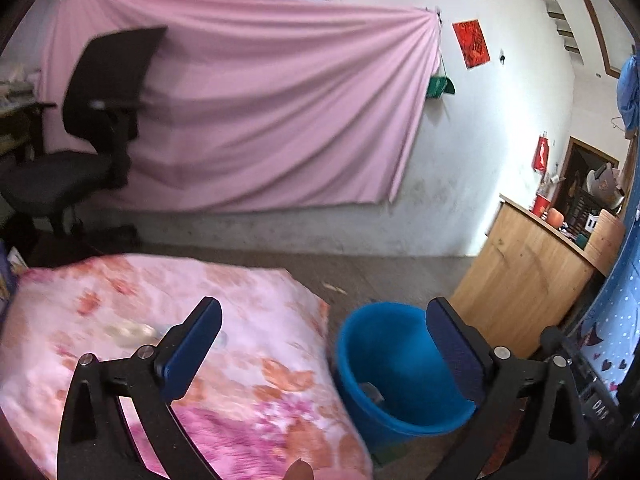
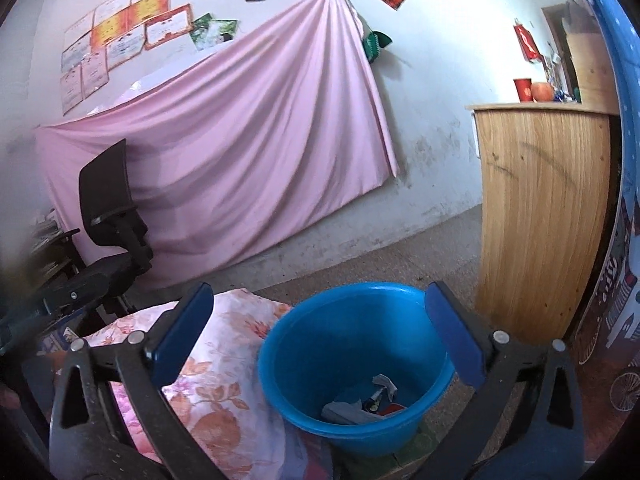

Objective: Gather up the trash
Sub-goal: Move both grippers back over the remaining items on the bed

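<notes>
- The left gripper is spread wide with nothing between its blue pads; it hangs over the edge of the flowered quilt.
- The right gripper is likewise wide apart and empty, poised directly above the blue plastic bucket.
- Remaining trash: a pale, crumpled, see-through wrapper lies on the quilt, just ahead of and to the left of the left gripper's left finger. It is blurred, so its exact make is unclear.
- Handling, as a judgement: it looks light, soft and crushable, probably slick film; pinch a raised fold near its middle without digging into the quilt.
- Its long axis seems to run roughly across the left gripper's view, left to right; no distinct pointing end can be made out.
- Trash already in the bucket, below the right gripper's pads: grey crumpled scraps, a small dark piece and something red.
- The bucket stands on the floor, touching or just beside the quilt's edge.
</notes>
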Motion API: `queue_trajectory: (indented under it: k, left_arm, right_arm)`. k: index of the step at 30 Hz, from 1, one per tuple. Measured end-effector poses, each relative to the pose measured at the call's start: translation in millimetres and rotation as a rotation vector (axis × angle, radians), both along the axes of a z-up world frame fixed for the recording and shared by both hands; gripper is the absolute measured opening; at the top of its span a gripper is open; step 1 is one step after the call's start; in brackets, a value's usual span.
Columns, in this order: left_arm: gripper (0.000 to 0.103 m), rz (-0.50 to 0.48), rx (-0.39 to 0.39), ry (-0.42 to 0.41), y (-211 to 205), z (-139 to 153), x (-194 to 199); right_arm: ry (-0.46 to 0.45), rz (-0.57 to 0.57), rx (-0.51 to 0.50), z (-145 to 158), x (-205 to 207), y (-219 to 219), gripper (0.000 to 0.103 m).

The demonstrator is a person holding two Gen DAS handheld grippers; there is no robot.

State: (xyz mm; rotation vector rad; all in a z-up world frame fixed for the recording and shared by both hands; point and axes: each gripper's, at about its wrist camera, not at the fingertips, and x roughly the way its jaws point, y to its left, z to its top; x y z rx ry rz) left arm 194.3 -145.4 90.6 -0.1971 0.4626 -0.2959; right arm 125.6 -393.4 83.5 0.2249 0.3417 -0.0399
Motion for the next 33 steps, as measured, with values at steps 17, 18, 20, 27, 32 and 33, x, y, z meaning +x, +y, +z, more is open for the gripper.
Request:
queue_trajectory:
  k: [17,18,20,27,32,33]
  left_arm:
    - [0.101,0.151,0.062,-0.194,81.6,27.1,-65.2]
    - [0.101,0.159,0.065,-0.203,86.3,28.3,-68.7]
    - [0.101,0.175,0.071,-0.218,94.0,30.7,-77.2]
    - [0.101,0.232,0.093,-0.251,123.3,32.0,-99.1]
    - [0.101,0.265,0.098,-0.253,141.3,30.8,-109.5]
    - [0.101,0.271,0.100,-0.253,144.2,30.5,-111.1]
  right_arm:
    - [-0.129,0.107,-0.094,45.0,-19.7,78.6,0.103]
    - [-0.140,0.115,-0.099,47.1,-20.6,83.4,0.103]
    - [-0.158,0.129,-0.107,50.3,-22.4,91.8,0.103]
    - [-0.226,0.181,-0.127,57.5,-31.2,124.8,0.103]
    - [-0.242,0.211,-0.131,57.1,-33.0,142.4,0.103]
    - [-0.245,0.217,-0.131,57.0,-32.9,145.8,0.103]
